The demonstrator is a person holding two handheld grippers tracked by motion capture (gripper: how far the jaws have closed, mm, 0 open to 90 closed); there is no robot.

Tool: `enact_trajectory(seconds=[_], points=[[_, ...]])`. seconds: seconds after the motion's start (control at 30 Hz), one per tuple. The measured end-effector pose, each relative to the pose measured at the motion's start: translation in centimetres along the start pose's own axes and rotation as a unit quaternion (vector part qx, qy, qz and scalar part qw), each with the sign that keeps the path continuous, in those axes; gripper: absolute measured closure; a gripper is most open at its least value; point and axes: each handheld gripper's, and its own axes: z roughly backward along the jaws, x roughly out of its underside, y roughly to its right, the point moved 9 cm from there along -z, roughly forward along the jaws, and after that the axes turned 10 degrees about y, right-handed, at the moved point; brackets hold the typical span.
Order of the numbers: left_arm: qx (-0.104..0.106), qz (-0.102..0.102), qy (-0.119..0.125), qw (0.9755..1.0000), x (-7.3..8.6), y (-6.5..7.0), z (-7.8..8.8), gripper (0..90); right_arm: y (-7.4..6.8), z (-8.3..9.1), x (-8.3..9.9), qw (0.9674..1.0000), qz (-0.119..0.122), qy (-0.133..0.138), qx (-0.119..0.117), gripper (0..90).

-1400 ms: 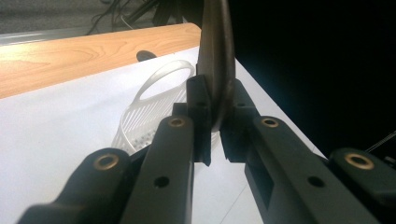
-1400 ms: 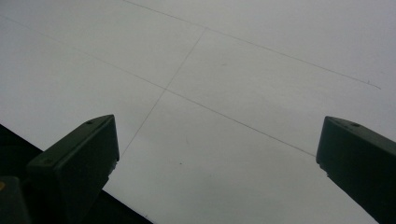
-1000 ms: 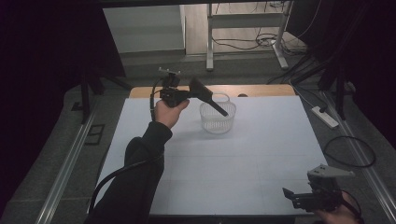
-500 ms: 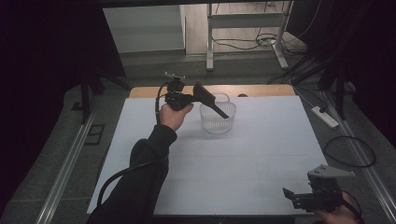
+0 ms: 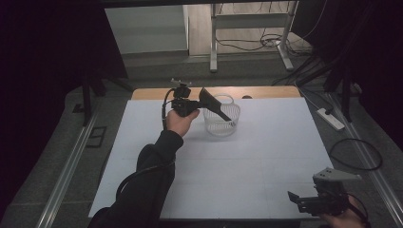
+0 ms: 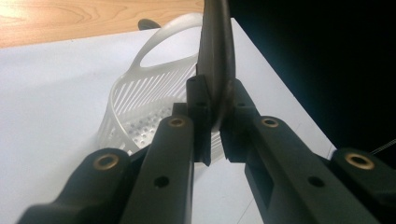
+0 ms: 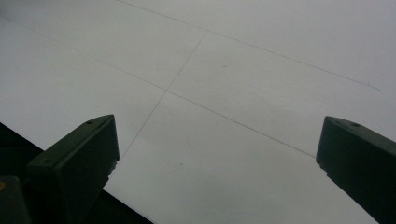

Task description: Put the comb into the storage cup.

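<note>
My right gripper (image 5: 304, 199) idles at the near edge of the white table (image 5: 247, 166), jaws spread wide on nothing. Farther out, my left gripper (image 6: 212, 116) is clenched on a thin dark spatula (image 6: 215, 56) — held edge-on, its far end slanting over the white slotted basket (image 5: 222, 118) near the far edge. I judge the step is lowering it in, so I want the tip clear of the rim — then a gentle release.
</note>
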Motion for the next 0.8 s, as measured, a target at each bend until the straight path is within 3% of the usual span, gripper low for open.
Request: enact_trajectory(seconds=[0.57, 0.8], points=[[-0.002, 0.024, 0.009, 0.9997, 0.9, -1.4, -0.3, 82.3, 0.0, -0.1, 0.0, 1.0, -0.001, -0.002, -0.001, 0.0], [-0.024, 0.014, 0.012, 0.9995, 1.1, -2.0, -0.4, 80.0, 0.0, -0.1, 0.1, 1.0, 0.0, -0.004, -0.002, 0.0]])
